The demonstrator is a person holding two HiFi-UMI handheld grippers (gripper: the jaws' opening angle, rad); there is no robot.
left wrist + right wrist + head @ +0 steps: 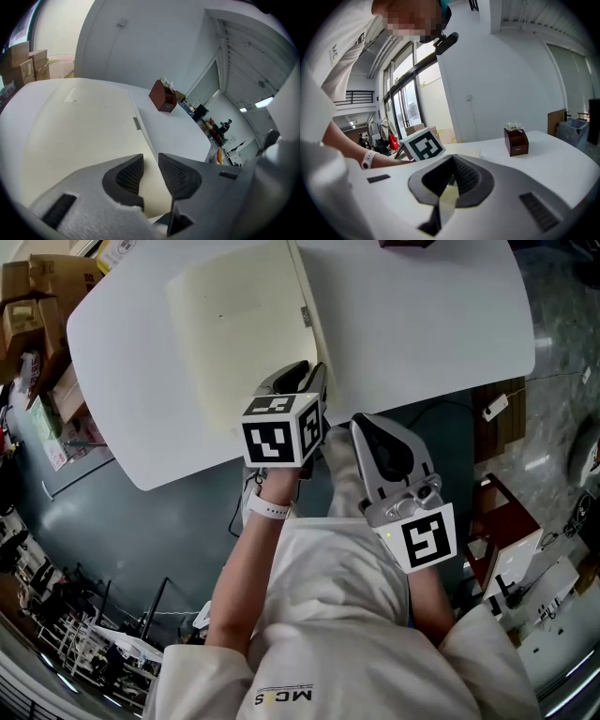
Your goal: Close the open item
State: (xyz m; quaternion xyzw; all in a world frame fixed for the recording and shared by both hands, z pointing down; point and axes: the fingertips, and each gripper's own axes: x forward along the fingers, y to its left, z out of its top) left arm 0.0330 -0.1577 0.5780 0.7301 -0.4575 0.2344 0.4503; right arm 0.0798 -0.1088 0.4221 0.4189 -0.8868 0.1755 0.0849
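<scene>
A cream-covered book point(244, 324) lies flat and closed on the white table point(422, 324), with a small clasp tab point(306, 315) on its right edge. My left gripper point(305, 371) hangs over the book's near right corner. In the left gripper view the left gripper point(151, 171) is open, its ribbed pads point(130, 174) stand apart, and the cream cover point(84, 126) shows through the gap, with nothing pressed between them. My right gripper point(361, 423) is held back off the table's near edge, close to the person's body. Seen in its own view, the right gripper point(452, 157) has its tips together and holds nothing.
A brown tissue box point(163, 96) stands at the table's far side, also visible as the tissue box point(516, 140) in the right gripper view. Cardboard boxes point(37, 296) are stacked on the floor at the left. A dark red cabinet point(502, 521) sits on the floor at the right.
</scene>
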